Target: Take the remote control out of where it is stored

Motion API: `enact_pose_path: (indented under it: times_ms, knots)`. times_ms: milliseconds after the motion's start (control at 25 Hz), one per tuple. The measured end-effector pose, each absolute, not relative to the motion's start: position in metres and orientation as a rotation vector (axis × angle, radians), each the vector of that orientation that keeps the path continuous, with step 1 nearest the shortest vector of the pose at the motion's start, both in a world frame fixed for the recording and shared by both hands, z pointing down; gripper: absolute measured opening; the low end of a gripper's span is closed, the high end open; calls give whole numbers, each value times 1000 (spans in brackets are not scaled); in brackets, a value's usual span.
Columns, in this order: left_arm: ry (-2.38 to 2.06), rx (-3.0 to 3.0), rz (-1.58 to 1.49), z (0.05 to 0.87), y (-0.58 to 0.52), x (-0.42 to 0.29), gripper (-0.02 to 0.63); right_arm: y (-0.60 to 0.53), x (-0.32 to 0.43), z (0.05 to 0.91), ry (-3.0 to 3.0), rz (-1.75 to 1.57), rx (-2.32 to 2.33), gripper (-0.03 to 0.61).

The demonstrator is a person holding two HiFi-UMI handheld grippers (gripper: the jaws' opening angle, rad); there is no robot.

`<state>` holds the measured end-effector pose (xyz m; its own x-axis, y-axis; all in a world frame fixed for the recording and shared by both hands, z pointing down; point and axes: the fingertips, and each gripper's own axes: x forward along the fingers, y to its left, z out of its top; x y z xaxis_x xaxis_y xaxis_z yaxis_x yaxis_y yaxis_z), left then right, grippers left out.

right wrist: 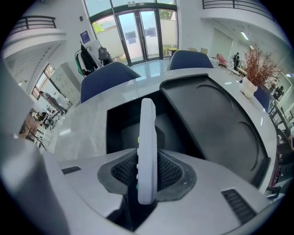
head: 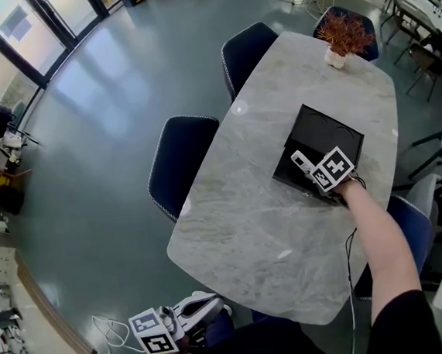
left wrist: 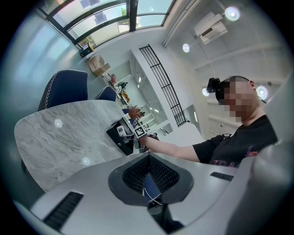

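**Right gripper clamped on the remote control, long axis in line with the jaws**

The right gripper (right wrist: 147,170) has its two meshed pads (right wrist: 172,172) pressed against the flat sides of the white remote control (right wrist: 147,133). The jaws stand partly closed, as far as the remote's thickness allows. The remote is held edge-on, with its buttons facing the left-hand pad. Its near end lies back between the pads, and most of its length projects forward past the fingertips. The long axis therefore runs straight ahead from the fingers, not across them.

Directly beyond and beneath the projecting end is the open cavity of the black box (right wrist: 120,126). A wide black moulded panel (right wrist: 216,119), apparently the lid, lies just to the right of the fingers. Whether the far tip has cleared the box rim cannot be told. In the head view the remote appears above the near edge of the box, which rests on the marble table (head: 247,209).

The coming move, as judged here, is a withdrawal along that same axis, up and back toward the person, so that the tip does not catch on the rim.

The left gripper (left wrist: 148,156) is far from the box, low beside the person and off the table edge. Its pads meet at the tips with nothing between them. The right hand is therefore much the nearer.
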<state>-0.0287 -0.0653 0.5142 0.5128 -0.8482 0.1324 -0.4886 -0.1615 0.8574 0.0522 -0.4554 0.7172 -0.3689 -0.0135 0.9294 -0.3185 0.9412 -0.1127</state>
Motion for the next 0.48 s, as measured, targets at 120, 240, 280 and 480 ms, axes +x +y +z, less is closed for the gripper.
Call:
enact_pose_path:
  times_ms: [120,240,280,480]
  knots:
    - [-1099,1825,-476,513,-65,-29,3,-453,50,702,-1969,335,249,114]
    - [-1079,1841,-471,513,-66,-27,3,-452,50,684,-2027,375,274,114]
    - [-1070,1849,-466,512,-67,-26,3,-451,51,677,-2055,405,289,114]
    - [-1014,1901,-450,505,-69,-30,3,-436,55,638,-2208,603,382,114]
